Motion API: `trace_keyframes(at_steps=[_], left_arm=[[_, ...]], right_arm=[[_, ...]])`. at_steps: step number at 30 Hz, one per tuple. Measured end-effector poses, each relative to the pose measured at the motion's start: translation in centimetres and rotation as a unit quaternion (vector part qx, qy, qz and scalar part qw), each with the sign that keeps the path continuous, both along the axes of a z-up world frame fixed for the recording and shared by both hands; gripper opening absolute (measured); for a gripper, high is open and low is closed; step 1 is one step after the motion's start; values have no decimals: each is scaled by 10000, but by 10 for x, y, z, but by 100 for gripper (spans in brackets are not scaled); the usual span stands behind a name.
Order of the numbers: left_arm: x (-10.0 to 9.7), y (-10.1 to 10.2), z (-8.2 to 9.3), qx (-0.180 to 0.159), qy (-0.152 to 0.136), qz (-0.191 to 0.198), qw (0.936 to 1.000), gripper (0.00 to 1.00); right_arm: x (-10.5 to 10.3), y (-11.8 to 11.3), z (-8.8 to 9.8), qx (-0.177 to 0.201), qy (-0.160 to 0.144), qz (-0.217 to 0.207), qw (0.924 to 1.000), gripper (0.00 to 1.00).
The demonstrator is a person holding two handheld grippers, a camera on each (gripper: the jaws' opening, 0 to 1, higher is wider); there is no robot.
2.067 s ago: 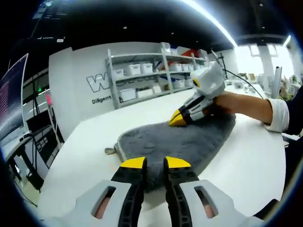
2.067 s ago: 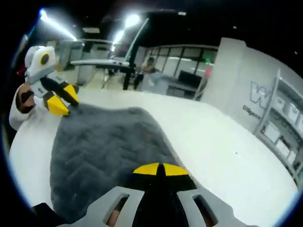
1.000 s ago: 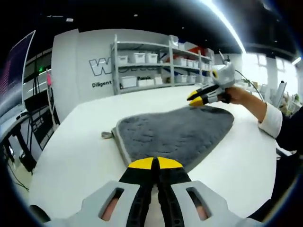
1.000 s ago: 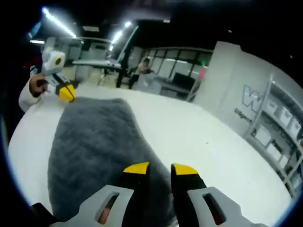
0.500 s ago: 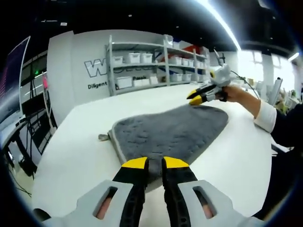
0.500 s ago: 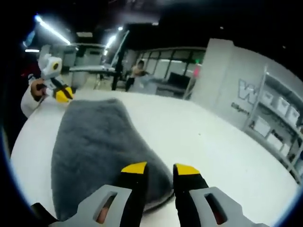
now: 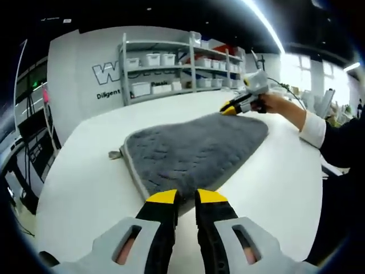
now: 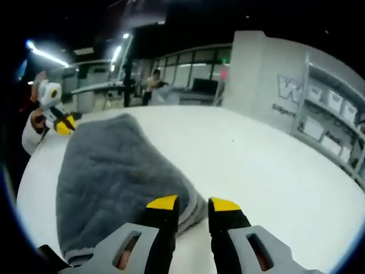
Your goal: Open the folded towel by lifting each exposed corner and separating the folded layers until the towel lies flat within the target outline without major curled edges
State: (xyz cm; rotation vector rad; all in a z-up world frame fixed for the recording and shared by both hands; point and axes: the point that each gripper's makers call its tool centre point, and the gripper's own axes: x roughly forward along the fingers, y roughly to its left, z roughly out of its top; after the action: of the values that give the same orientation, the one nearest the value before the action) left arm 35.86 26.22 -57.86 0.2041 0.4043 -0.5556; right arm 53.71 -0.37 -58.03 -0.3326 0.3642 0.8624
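Note:
A grey plush towel (image 7: pixel 191 149) lies on the white table (image 7: pixel 85 188), and its near edge shows stacked layers (image 8: pixel 188 212). A small loop tab (image 7: pixel 116 154) sticks out at one corner. My left gripper (image 7: pixel 187 198) hovers just short of the towel's near edge, open by a narrow gap with nothing in it. At the opposite corner is my right gripper (image 7: pixel 232 107), held in a person's hand. In the right gripper view, my right gripper (image 8: pixel 193 204) stands open and empty, beside the towel's (image 8: pixel 111 177) corner. My left gripper (image 8: pixel 60 125) is small at the towel's far end.
Shelves with white bins (image 7: pixel 165 71) stand behind the table, along a grey wall with lettering. The person's dark sleeve (image 7: pixel 342 145) reaches in from the right. Bare white tabletop (image 8: pixel 268 165) stretches beside the towel. A person (image 8: pixel 153 80) stands far off in the room.
The right jaws, shut at the towel's edge 2.1 s ago, have opened and sit off its corner. The left jaws closed a second ago and have parted again. Both cameras have shifted slightly.

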Motion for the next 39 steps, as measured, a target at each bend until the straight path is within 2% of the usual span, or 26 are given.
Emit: trace_keyframes(at_steps=[2, 5, 7, 12, 19, 24, 29, 35, 37, 39], left_arm=[[0, -2, 2, 5, -28, -53, 10000, 2], [-1, -7, 3, -108, 11, -110, 9999, 2], [-3, -13, -1, -59, 48, -134, 9999, 2], [-2, -14, -5, -24, 87, -135, 9999, 2], [-5, -19, -7, -94, 154, -227, 9996, 2], [-5, -22, -7, -214, 177, -237, 9993, 3], [-5, -21, -6, -363, 192, -199, 9990, 3], [-3, -20, -7, -390, 158, -130, 9990, 3], [-2, -18, -9, -355, 160, -87, 9992, 3], [4, -10, -11, -145, 117, 71, 9998, 3]], right_arm=[[-1, -1, -5, 17, 183, -69, 9998, 11], [0, 0, -6, 33, 215, -102, 9997, 11], [0, 0, -7, 33, 241, -134, 9996, 9], [-6, 1, -7, 73, 366, -177, 9991, 4], [-10, 4, -10, -96, 276, -209, 9994, 2], [-14, 4, -12, -63, 369, -293, 9989, 1], [-18, 4, -12, -286, 278, -313, 9987, 1], [-22, 0, -12, -465, 217, -301, 9982, 1], [-26, -3, -12, -488, 199, -255, 9983, 1], [-30, -2, -11, -684, -37, 27, 9976, 1]])
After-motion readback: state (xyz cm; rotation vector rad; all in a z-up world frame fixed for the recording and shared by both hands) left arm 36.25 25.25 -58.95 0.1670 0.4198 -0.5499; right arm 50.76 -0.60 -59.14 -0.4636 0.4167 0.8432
